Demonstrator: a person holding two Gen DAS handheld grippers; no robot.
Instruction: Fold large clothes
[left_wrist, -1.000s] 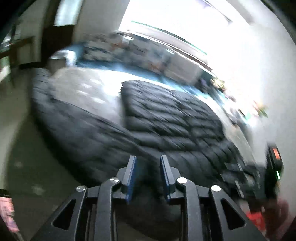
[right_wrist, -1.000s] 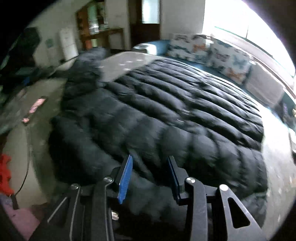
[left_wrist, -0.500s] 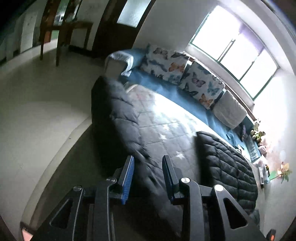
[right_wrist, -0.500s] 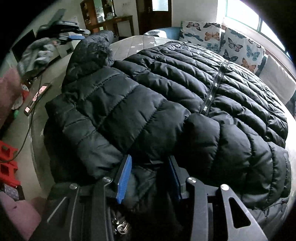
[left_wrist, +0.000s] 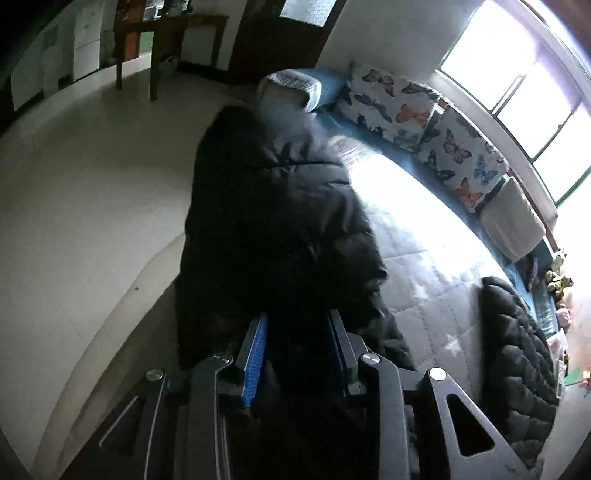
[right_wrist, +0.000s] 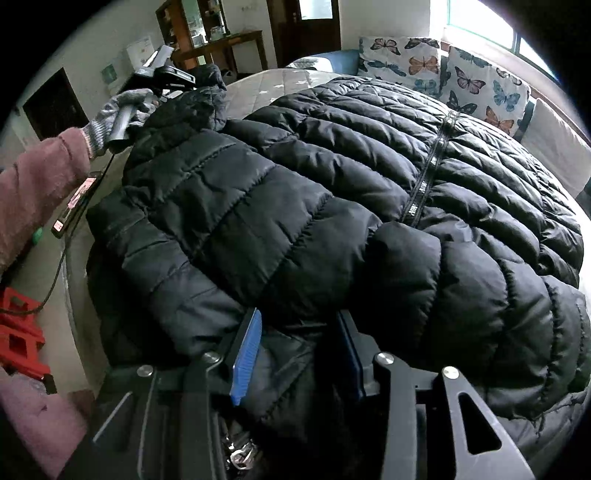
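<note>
A large black quilted puffer jacket (right_wrist: 369, 177) lies spread over the round bed, zip (right_wrist: 428, 173) facing up. Its near sleeve (right_wrist: 229, 229) is folded across the body. My right gripper (right_wrist: 299, 332) is shut on the sleeve's cuff end at the near edge. In the left wrist view my left gripper (left_wrist: 297, 332) is shut on the jacket's hood part (left_wrist: 280, 206), which hangs along the bed's left edge. The left gripper also shows in the right wrist view (right_wrist: 162, 74), held in a gloved hand at the far left.
The bed has a grey quilted mattress (left_wrist: 424, 236). Butterfly-print cushions (left_wrist: 413, 110) line its far side under a bright window (left_wrist: 517, 74). A wooden table (left_wrist: 166, 33) stands at the back. Red crates (right_wrist: 18, 332) and a phone (right_wrist: 74, 203) lie left of the bed.
The left gripper swung from the jacket body toward the bed's left edge and closed in on the hood. The right gripper stayed on the sleeve as the sleeve settled across the body.
</note>
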